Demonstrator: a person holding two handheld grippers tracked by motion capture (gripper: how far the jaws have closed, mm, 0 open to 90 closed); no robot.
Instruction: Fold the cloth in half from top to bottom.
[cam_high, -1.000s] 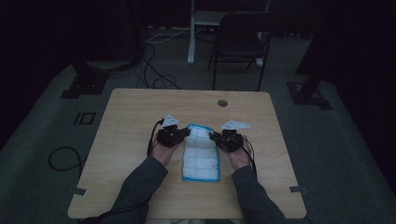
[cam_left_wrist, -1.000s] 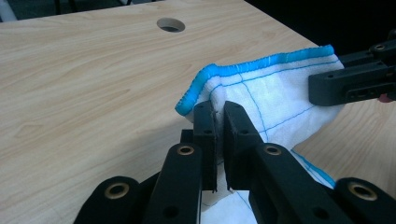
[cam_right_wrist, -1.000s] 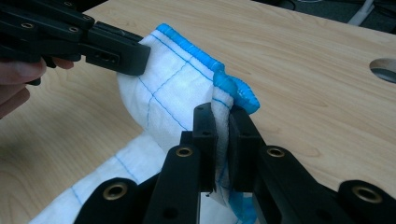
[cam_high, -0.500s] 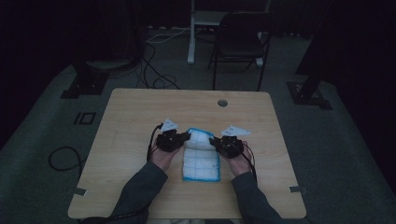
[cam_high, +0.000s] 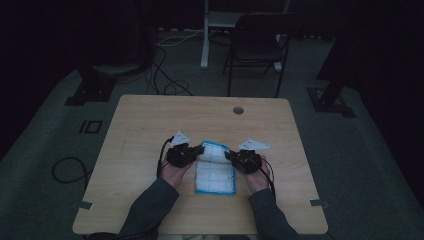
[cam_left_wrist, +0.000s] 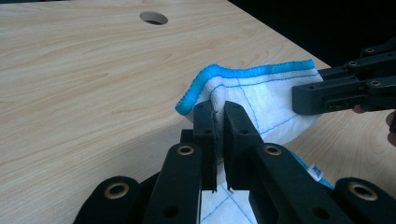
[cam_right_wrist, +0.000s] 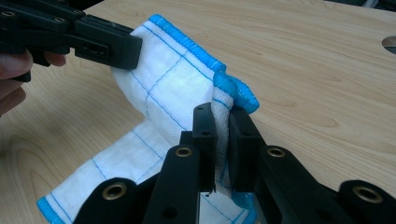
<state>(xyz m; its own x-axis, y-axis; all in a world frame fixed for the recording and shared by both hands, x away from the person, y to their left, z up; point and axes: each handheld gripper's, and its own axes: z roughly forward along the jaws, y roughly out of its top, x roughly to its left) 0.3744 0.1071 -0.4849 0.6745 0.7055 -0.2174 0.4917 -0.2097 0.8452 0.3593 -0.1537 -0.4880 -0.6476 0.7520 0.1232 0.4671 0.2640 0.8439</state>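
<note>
- Table (cam_high: 150, 125): pale wood, round hole (cam_high: 238, 110) near the far edge; a cloth (cam_high: 215, 172) is lying on it toward the near edge, about midway between the left and right edges
- Cloth: white with thin blue grid lines and a bright blue stitched border; its near part is lying flat on the table, its far edge is being lifted off the wood and is curling over
- Left gripper (cam_left_wrist: 218, 122): jaws are standing almost together and are pinching the far left corner of the cloth between them; the blue border is arching up just beyond the tips; seen from above, this gripper (cam_high: 199, 150) is sitting at the cloth's left side
- Right gripper (cam_right_wrist: 223, 125): jaws are clamping the far right corner of the cloth, white fabric bunching between them, blue border folding over the tips; from above it (cam_high: 229, 155) is sitting at the cloth's right side
- Each gripper is being held by a hand in a dark sleeve (cam_high: 150, 210); both forearms are reaching in from the near edge
- A chair (cam_high: 257, 47) is standing on the floor beyond the far edge; cables (cam_high: 170, 65) are trailing there
</note>
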